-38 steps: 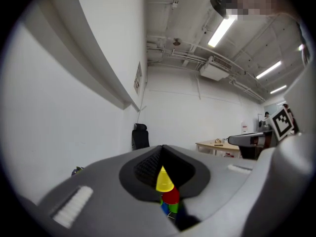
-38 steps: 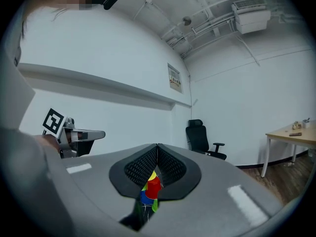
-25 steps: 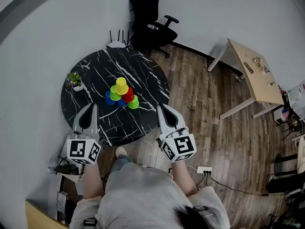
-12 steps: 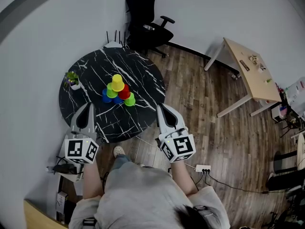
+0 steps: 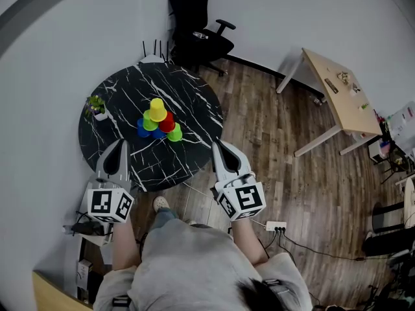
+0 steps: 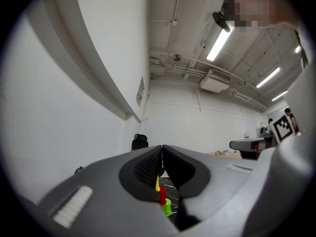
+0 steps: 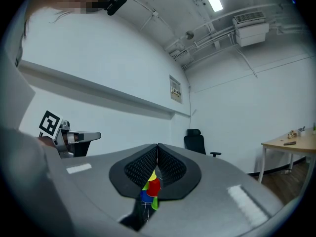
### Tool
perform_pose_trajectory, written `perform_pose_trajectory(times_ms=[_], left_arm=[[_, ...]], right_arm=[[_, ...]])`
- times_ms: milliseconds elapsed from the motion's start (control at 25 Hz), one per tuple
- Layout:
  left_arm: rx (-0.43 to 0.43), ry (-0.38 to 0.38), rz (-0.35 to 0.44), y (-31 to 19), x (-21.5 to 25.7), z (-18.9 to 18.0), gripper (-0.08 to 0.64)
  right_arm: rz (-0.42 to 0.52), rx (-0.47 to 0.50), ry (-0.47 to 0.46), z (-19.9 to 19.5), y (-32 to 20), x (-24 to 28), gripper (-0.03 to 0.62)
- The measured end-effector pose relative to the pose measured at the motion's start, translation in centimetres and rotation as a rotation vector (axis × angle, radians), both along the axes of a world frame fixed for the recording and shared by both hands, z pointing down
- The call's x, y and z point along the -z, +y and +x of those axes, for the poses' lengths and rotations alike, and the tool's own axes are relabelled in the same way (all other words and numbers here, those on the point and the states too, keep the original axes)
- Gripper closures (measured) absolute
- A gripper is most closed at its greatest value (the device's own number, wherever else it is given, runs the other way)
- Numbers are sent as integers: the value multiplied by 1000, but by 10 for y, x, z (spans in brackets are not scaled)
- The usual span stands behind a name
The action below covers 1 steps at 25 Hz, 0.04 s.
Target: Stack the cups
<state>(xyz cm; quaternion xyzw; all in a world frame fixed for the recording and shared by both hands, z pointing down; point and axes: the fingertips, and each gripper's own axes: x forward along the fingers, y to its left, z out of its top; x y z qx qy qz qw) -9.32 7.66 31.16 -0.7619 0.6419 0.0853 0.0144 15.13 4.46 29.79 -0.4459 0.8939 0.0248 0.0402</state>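
Observation:
A pyramid of upturned cups stands on the round black marble table (image 5: 185,102): a yellow cup (image 5: 157,109) on top, a red cup (image 5: 168,122) and a green cup (image 5: 148,123) under it, blue cups (image 5: 142,132) and a light green cup (image 5: 175,133) at the base. My left gripper (image 5: 120,144) is shut and empty at the table's near left edge. My right gripper (image 5: 218,146) is shut and empty just off the near right edge. Through the left gripper's (image 6: 161,147) jaws I see the pile's yellow, red and green cups (image 6: 162,196). The right gripper (image 7: 157,145) frames the pile (image 7: 151,188) too.
A small potted plant (image 5: 97,107) sits at the table's left rim. A black office chair (image 5: 194,28) stands behind the table, with a white router (image 5: 154,56) by the wall. A wooden desk (image 5: 343,96) is at the right on the wood floor.
The table and cups have slid slightly left and up in the head view. Both grippers keep their places and stay shut.

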Motion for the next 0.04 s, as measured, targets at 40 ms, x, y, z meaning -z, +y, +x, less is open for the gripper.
perform_pose_trajectory(times_ms=[40], left_arm=[[0,0,0,1,0,0,500]], right_arm=[[1,-2,0,1,1,1,588]])
